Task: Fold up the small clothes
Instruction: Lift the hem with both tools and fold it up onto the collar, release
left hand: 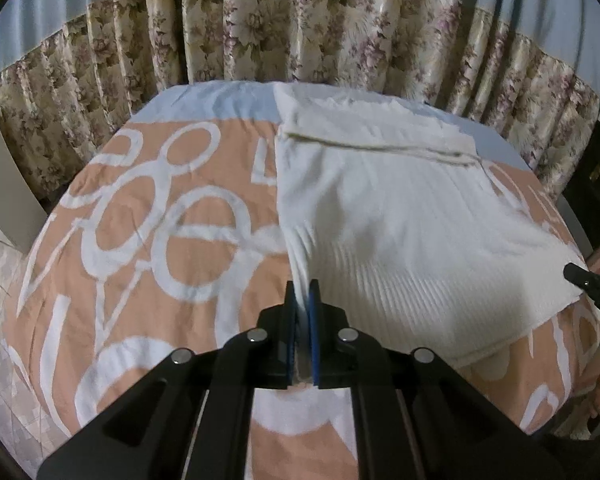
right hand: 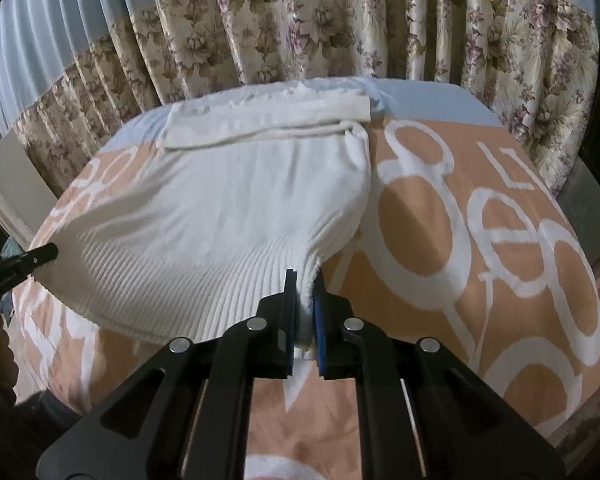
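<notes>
Sweater (left hand: 400,216), white and ribbed, lies on the bed cover (left hand: 148,216) ahead of my fingers. My left gripper (left hand: 302,304) and right gripper (right hand: 305,296) each pinch one near hem corner, so that I can carry it forward evenly.

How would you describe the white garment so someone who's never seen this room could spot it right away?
Find the floral curtain, then the bed in front of it under a peach bedspread with big white letters. On it lies the white ribbed garment, both near corners pinched by the left gripper and right gripper; it is the only plain, unpatterned cloth there.
</notes>
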`<action>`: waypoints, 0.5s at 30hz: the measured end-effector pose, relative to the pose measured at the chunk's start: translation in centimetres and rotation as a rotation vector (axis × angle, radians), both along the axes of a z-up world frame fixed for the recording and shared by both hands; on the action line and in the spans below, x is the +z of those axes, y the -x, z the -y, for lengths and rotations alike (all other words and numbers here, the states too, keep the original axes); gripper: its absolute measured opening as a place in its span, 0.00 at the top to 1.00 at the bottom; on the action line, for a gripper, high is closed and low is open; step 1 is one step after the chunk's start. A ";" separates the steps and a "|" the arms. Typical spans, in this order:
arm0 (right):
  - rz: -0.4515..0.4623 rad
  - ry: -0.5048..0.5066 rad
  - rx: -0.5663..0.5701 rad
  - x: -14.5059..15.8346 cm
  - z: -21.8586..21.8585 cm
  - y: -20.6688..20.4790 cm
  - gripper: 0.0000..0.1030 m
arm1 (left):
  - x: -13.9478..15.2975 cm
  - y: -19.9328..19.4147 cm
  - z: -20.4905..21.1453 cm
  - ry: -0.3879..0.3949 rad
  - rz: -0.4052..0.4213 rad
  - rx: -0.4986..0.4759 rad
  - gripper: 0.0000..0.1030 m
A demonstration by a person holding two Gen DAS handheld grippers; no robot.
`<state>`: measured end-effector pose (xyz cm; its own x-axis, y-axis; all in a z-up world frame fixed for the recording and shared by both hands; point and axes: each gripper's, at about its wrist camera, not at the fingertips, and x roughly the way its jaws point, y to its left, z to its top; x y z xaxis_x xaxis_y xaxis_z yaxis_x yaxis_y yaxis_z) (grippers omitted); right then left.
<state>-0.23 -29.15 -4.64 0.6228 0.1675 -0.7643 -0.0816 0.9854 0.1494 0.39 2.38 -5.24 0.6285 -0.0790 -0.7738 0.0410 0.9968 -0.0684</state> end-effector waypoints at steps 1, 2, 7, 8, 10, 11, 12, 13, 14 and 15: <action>0.006 -0.002 -0.003 0.2 0.0 -0.4 0.92 | 0.3 -0.6 -0.1 0.005 0.006 0.007 0.95; 0.012 -0.009 -0.008 0.4 0.2 -0.8 0.92 | 0.5 -1.1 -0.3 0.010 0.011 0.010 0.95; 0.029 -0.068 -0.042 1.3 1.9 -4.0 0.92 | 2.2 -5.0 -0.9 0.038 0.047 0.031 0.95; 0.040 -0.072 -0.044 1.6 2.1 -5.1 0.92 | 2.5 -5.7 -0.9 0.041 0.052 0.030 0.95; 0.053 -0.076 -0.041 2.1 2.3 -6.9 0.92 | 3.2 -7.8 -0.8 0.035 0.076 0.027 0.95; 0.061 -0.076 -0.040 2.4 2.3 -7.9 0.92 | 3.5 -9.1 -0.5 0.020 0.094 0.022 0.95; 0.072 -0.070 -0.038 2.6 2.3 -9.1 0.92 | 3.8 -10.3 -0.4 0.018 0.109 0.022 0.95; 0.079 -0.065 -0.038 2.8 2.3 -10.2 0.92 | 4.0 -11.3 -0.3 0.010 0.122 0.021 0.95; 0.086 -0.069 -0.039 3.1 2.4 -11.8 0.92 | 4.2 -12.3 -0.2 0.000 0.131 0.018 0.95; 0.089 -0.072 -0.040 3.2 2.6 -12.8 0.92 | 4.5 -13.6 0.0 -0.013 0.145 0.014 0.95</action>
<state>12.57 -31.73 -1.41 0.6947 0.1935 -0.6928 -0.0581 0.9751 0.2141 13.98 2.35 -0.74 0.7346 -0.0603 -0.6758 0.0358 0.9981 -0.0502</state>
